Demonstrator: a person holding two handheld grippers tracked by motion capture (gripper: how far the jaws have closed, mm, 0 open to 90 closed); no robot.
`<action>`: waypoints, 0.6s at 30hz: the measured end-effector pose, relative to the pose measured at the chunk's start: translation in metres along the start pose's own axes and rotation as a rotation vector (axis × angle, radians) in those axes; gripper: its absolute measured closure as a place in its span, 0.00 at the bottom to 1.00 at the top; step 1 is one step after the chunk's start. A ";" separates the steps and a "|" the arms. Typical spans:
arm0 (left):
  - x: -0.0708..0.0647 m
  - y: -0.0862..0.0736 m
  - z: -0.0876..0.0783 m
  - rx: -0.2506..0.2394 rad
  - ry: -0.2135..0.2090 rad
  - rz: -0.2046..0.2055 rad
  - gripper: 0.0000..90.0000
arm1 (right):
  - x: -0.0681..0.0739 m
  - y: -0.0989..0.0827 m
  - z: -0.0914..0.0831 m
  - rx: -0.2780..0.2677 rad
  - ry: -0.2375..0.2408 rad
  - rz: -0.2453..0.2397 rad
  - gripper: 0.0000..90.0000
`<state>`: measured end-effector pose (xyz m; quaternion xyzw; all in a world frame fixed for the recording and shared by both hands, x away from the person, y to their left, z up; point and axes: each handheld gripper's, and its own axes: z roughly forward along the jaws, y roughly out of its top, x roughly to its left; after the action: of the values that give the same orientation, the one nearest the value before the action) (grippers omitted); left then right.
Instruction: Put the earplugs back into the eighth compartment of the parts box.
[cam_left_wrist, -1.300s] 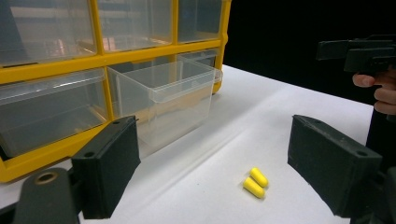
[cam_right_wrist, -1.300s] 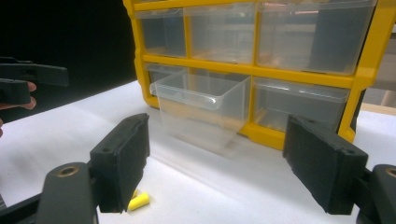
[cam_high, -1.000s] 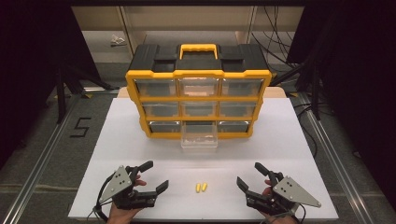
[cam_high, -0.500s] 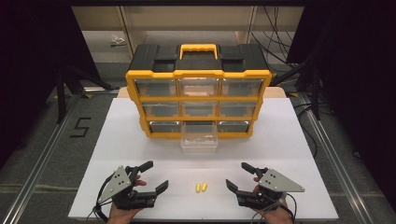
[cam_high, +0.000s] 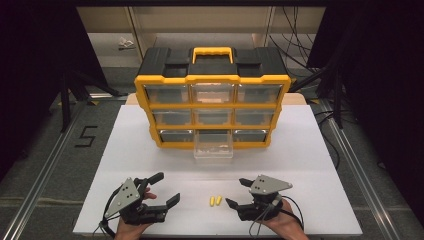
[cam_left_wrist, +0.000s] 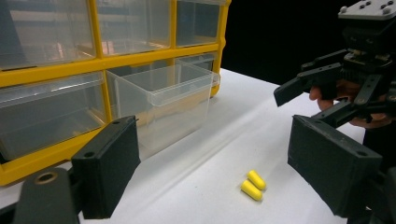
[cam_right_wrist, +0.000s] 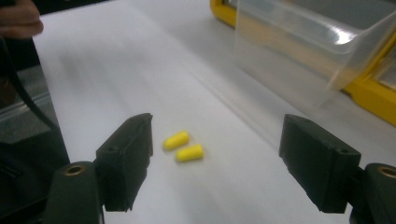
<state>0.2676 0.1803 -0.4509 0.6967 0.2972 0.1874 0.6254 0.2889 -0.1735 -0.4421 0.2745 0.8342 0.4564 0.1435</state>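
Yellow foam earplugs (cam_high: 215, 201), two, side by side on white table (cam_high: 310, 150), before pulled-out clear drawer (cam_high: 213, 149) of organiser (cam_high: 212, 107). Right gripper (cam_high: 239, 194) jaws spread, aimed at them; left gripper (cam_high: 166, 188) likewise spread, idle. Judged step: approach; next, straddle one plug and close

One mark can be read: a dark numeral "5" (cam_high: 86, 136) on the grey floor (cam_high: 45, 150), seen in the high view. It lies at about nine o'clock from the white table (cam_high: 300, 150), just off that table's left edge, and a little towards eight o'clock from the yellow and black drawer cabinet (cam_high: 212, 82). The cabinet shows no readable brand or label on its lid, frame or clear drawer fronts. No lettering can be made out in either gripper view.
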 end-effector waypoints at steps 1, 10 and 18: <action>0.000 0.000 0.000 0.000 -0.001 0.000 0.18 | 0.000 0.001 0.003 0.016 0.005 -0.007 0.30; 0.000 0.000 0.000 -0.002 -0.005 0.001 0.18 | 0.006 0.005 0.023 0.151 0.027 -0.085 0.32; 0.000 0.000 0.000 0.001 -0.002 0.000 0.18 | 0.008 0.010 0.048 0.269 0.053 -0.126 0.41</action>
<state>0.2675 0.1806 -0.4509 0.6974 0.2965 0.1865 0.6253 0.3090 -0.1315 -0.4591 0.2264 0.9068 0.3376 0.1119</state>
